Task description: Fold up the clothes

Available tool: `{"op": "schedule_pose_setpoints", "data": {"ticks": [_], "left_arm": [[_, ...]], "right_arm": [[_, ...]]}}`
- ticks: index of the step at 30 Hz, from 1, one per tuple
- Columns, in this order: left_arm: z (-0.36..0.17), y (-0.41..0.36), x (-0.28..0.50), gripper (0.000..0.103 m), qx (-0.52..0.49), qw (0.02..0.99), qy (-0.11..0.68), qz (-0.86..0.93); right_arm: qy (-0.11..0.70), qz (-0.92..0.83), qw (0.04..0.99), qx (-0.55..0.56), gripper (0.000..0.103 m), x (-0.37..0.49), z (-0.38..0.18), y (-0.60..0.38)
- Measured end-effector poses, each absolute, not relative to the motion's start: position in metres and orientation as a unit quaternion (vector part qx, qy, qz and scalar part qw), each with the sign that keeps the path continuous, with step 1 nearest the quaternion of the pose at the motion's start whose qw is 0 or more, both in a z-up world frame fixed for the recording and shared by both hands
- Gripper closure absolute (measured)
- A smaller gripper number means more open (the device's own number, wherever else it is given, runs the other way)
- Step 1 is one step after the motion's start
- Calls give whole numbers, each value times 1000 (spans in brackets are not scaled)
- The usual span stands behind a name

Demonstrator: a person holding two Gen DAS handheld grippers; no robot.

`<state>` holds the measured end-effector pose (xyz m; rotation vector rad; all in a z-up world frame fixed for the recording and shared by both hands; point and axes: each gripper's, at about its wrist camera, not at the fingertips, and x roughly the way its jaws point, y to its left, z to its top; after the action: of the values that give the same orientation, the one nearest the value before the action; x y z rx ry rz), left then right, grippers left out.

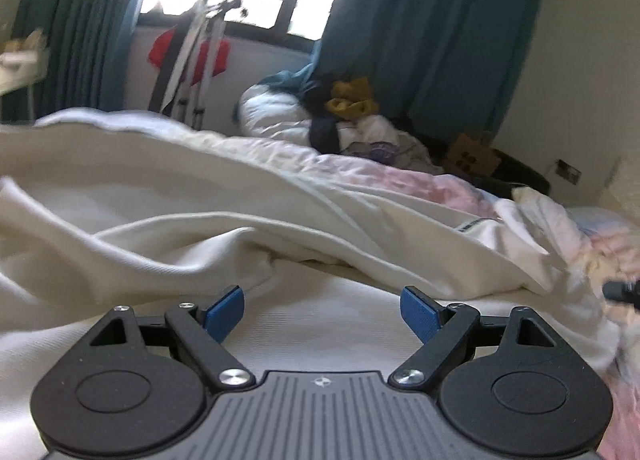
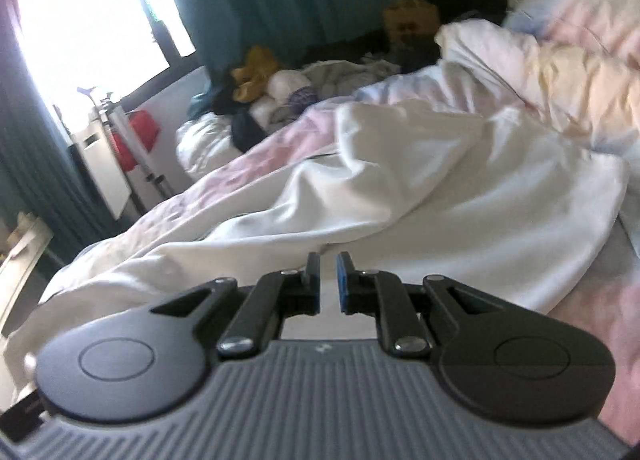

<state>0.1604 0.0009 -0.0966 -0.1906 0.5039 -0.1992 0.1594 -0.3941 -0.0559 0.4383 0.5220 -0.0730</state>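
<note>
Left wrist view: the left tongs [image 1: 322, 314] stand wide apart and empty, low over the bed [image 1: 320, 324], with the rumpled white garment [image 1: 168, 220] lying just ahead.

Right wrist view: the right tongs [image 2: 329, 282] are nearly together, a thin gap showing, nothing between them; the white garment [image 2: 420, 196] sprawls across the pastel duvet [image 2: 580, 72].
</note>
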Motion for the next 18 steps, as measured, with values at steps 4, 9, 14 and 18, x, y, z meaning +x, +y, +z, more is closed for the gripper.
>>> {"op": "schedule_pose_setpoints", "data": {"ticks": [4, 9, 14, 18], "left_arm": [[-89, -23, 156, 16, -61, 959, 251, -119], [-70, -71, 181, 16, -27, 957, 252, -143], [-53, -151, 248, 16, -1, 947, 252, -199], [-53, -221, 311, 15, 3, 933, 269, -238]], "right_arm": [[229, -51, 953, 192, 79, 152, -48, -396], [236, -81, 948, 199, 67, 156, -63, -419], [235, -104, 941, 222, 50, 160, -77, -442], [235, -119, 933, 245, 38, 162, -86, -457]]}}
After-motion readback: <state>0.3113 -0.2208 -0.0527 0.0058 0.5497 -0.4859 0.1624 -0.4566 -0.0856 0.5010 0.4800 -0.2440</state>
